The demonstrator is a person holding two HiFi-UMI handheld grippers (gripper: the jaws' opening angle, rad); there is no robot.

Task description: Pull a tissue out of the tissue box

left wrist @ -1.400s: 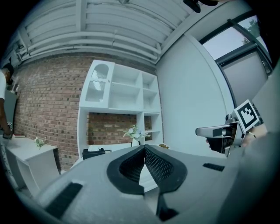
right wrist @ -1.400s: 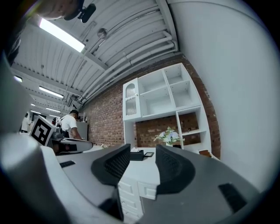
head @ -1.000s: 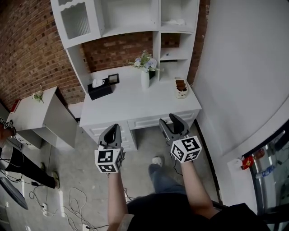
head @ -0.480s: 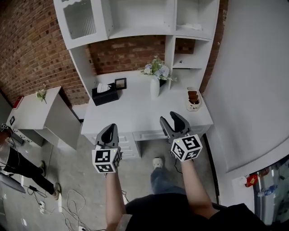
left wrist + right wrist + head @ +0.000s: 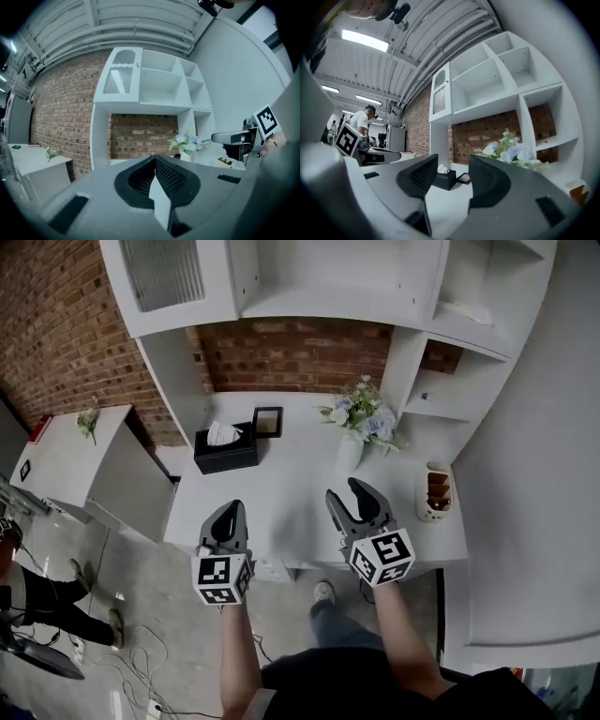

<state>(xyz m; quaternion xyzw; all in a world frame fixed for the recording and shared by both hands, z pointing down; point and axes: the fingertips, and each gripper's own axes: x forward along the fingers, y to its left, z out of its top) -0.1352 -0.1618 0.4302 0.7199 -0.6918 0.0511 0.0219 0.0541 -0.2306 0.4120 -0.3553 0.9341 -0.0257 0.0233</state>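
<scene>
brick wall (image 5: 291, 357) backs the white surface (image 5: 300, 493); the black tissue box (image 5: 226, 454) sits rear left, tissue (image 5: 221, 433) poking up. left tongs (image 5: 227, 514) clenched empty, right tongs (image 5: 350, 495) released, both well short. best approach: right tongs over the tuft, pinch only paper, pull straight up.

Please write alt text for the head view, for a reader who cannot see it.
Two handheld grippers, the left gripper shut and the right gripper open, hover near a white desk with a black tissue box, untouched.
</scene>
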